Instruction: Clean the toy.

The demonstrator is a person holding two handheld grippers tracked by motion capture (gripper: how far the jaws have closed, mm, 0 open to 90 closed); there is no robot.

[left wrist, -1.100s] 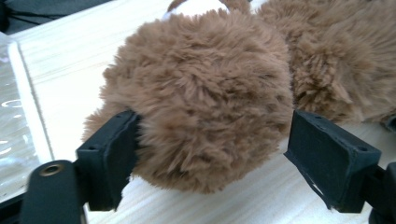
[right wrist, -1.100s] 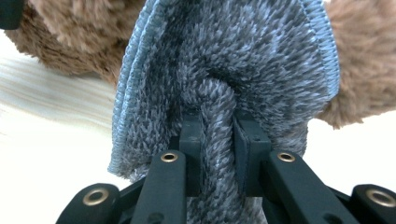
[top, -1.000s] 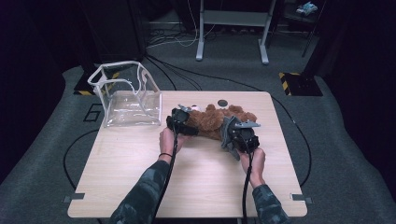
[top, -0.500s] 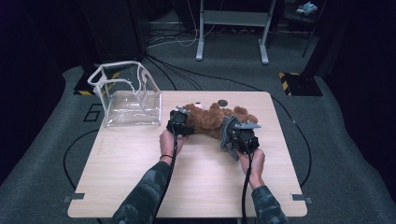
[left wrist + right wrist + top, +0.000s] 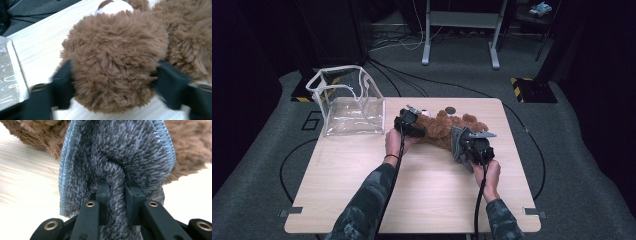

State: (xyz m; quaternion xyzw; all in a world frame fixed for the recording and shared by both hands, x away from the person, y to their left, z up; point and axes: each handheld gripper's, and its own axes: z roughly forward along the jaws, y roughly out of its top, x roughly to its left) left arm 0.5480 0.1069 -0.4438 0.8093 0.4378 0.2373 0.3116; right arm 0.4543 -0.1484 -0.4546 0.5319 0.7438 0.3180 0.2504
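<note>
On the one desk (image 5: 362, 200) lie one clear bag (image 5: 347, 102) at its far left and one brown plush bear (image 5: 444, 127) mid-desk. Left tongs (image 5: 112, 75) have just been closing and now clasp its round furry head; right tongs (image 5: 117, 197) pinch one grey cloth (image 5: 117, 150) against the bear

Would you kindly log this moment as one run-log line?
left gripper: jaws just closed around teddy bear | right gripper: shut on grey cloth | clear bag: standing open, left of bear
</note>
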